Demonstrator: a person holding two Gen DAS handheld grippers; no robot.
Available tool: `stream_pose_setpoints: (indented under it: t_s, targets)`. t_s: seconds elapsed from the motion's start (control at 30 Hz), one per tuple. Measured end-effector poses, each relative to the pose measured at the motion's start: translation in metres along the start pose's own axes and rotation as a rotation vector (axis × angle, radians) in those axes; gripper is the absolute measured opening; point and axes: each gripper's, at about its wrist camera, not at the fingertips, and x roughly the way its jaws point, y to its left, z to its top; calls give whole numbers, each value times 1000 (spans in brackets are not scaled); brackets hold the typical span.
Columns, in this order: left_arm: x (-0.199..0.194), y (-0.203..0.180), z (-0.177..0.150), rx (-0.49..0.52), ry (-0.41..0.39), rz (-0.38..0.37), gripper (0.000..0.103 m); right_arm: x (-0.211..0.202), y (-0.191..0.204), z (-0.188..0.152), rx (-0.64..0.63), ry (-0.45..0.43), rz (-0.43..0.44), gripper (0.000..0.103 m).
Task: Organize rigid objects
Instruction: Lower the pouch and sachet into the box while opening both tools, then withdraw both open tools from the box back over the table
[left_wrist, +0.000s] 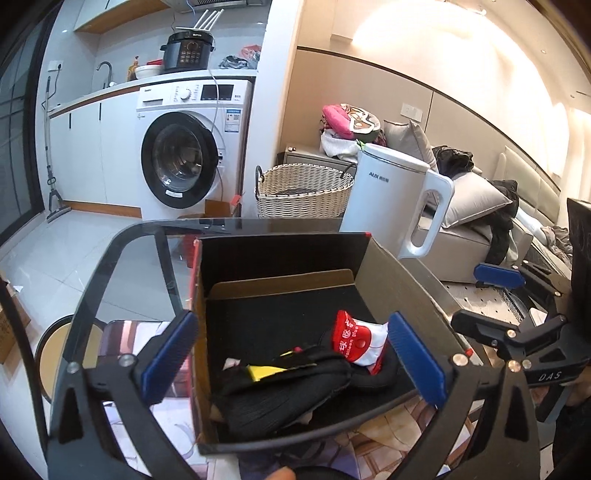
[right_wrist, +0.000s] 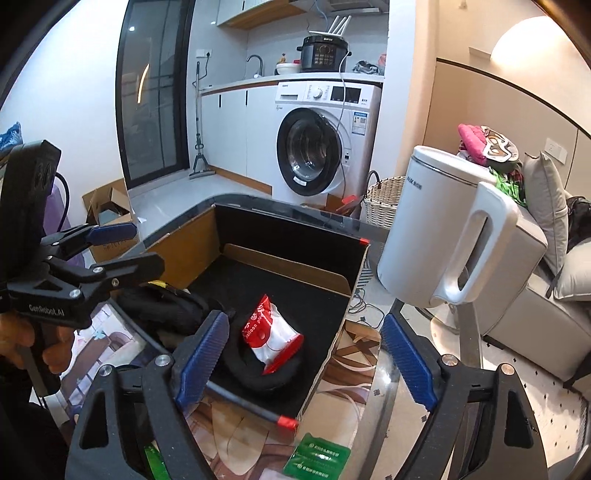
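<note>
Left gripper (left_wrist: 291, 363): jaws wide apart, nothing held; its blue pads frame the lower middle of the left wrist view.
Right gripper (right_wrist: 303, 362): jaws wide apart, nothing held, low in the right wrist view.
Cardboard box (left_wrist: 402, 280): open, centre frame, on the glass table (left_wrist: 122, 266).
Red-and-white packet (right_wrist: 271, 338): inside the box, resting on black items.
White kettle (right_wrist: 447, 225): upper right, beside the box.

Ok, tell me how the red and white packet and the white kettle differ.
The red and white packet lies flat inside the black box; the white kettle stands upright outside it. The packet is small, soft and crinkled; the kettle is large, rigid and has a handle. Both are partly white.
</note>
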Motion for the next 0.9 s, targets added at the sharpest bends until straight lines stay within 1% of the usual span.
stream_pose_setpoints:
  t_s: [0.13,0.37,0.5,0.67,0.77,0.9]
  targets:
    - [-16,-1,-4,16,-4,19,103,-12,2,-5,24,-6,22,93]
    - [-48,0,-25,23,-10,59,103,-26,17,-24,49,25,56,101]
    - [-62,3,-43,23,7,78,103,-32,26,-41,46,37,57,102]
    - [-70,3,-66,21,29,89,103,-35,25,-64,67,61,40,102]
    - [-72,4,-78,8,23,80,103,-35,23,-77,89,74,25,102]
    - [-75,4,-91,7,-11,80,103,-31,19,-93,108,87,8,102]
